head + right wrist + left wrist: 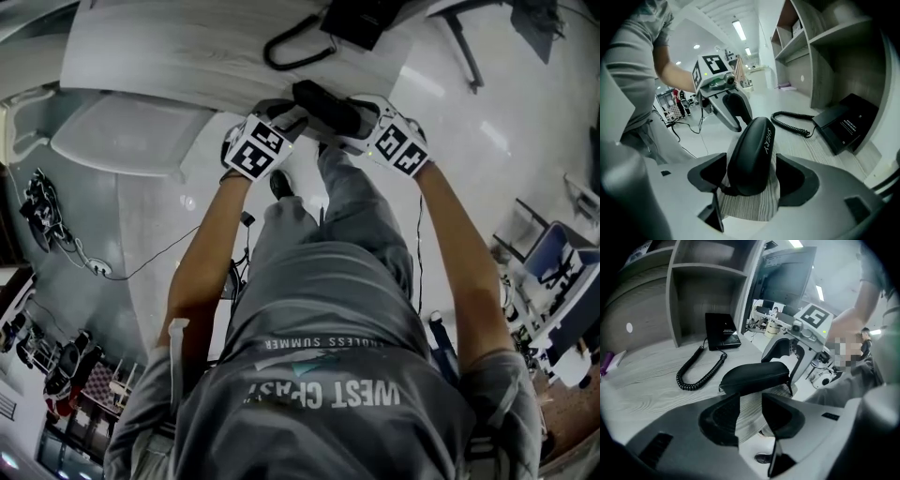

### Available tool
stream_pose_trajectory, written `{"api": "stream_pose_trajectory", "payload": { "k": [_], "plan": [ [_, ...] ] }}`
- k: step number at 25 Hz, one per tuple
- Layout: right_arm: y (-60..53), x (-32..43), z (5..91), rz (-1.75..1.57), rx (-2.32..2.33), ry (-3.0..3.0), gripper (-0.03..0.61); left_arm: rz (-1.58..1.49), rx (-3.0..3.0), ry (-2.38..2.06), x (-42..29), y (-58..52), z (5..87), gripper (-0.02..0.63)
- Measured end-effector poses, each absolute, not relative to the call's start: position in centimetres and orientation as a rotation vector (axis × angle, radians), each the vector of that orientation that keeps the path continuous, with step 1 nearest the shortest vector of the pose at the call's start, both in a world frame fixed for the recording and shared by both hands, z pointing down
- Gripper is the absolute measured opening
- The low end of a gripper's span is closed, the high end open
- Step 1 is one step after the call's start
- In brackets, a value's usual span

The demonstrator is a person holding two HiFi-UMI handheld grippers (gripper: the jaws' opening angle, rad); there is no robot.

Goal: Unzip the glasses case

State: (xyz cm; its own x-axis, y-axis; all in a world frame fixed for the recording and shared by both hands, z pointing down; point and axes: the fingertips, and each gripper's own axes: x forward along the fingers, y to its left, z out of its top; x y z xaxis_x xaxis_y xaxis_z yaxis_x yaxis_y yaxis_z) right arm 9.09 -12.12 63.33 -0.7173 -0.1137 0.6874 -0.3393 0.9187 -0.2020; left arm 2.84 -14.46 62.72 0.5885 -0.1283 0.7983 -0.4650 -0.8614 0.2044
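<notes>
The right gripper view shows what the others cannot. The near end of the black oval hard-shell glasses case [754,140] lies between the fingers [792,176] of the right gripper [751,164]. Those fingers stand wide, and a strip of bare wood grain shows between the case and the right-hand finger, so they are not clamped on it. White lettering runs along the case's top, and the case is closed.

The left gripper view shows the case side-on, lying just past the tips of the left gripper [750,401]. Its fingers are moderately apart with only the table edge between them. The right gripper stands at the case's far end.

The head view shows from above that the case sits at the near edge of the pale wood-grain table [169,47]. It lies between the two grippers, whose square-marker cubes cover their fingers from that angle.

Farther back on the table, well apart from the case, lie a black coiled cord [701,371] and a flat black telephone base [722,331]. The telephone base leans at the foot of a grey shelf unit [708,273], and a dark monitor [785,277] stands beside the shelves. Nothing lies between the grippers and the case.

There is one glasses case, two grippers, one coiled cord, one telephone base and one monitor.
</notes>
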Motion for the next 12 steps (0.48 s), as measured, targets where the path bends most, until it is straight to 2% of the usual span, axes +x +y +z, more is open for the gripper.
{"api": "stream_pose_trajectory", "payload": {
  "k": [9, 10, 11, 12],
  "plan": [
    [-11.5, 8.9, 65.8, 0.034, 0.506, -2.152, 0.374, 1.147, 2.401, -0.511, 3.0, -15.1, 62.6, 0.127],
    [-11.8, 9.0, 66.0, 0.014, 0.532, -2.141, 0.365, 1.149, 2.401, -0.506, 3.0, -15.1, 62.6, 0.127],
    [-12.1, 9.2, 66.0, 0.013, 0.559, -2.139, 0.32, 1.149, 2.401, -0.501, 3.0, -15.1, 62.6, 0.127],
    [-12.4, 9.4, 66.0, 0.028, 0.579, -2.146, 0.308, 1.146, 2.401, -0.497, 3.0, -15.1, 62.6, 0.127]
  ]
}}
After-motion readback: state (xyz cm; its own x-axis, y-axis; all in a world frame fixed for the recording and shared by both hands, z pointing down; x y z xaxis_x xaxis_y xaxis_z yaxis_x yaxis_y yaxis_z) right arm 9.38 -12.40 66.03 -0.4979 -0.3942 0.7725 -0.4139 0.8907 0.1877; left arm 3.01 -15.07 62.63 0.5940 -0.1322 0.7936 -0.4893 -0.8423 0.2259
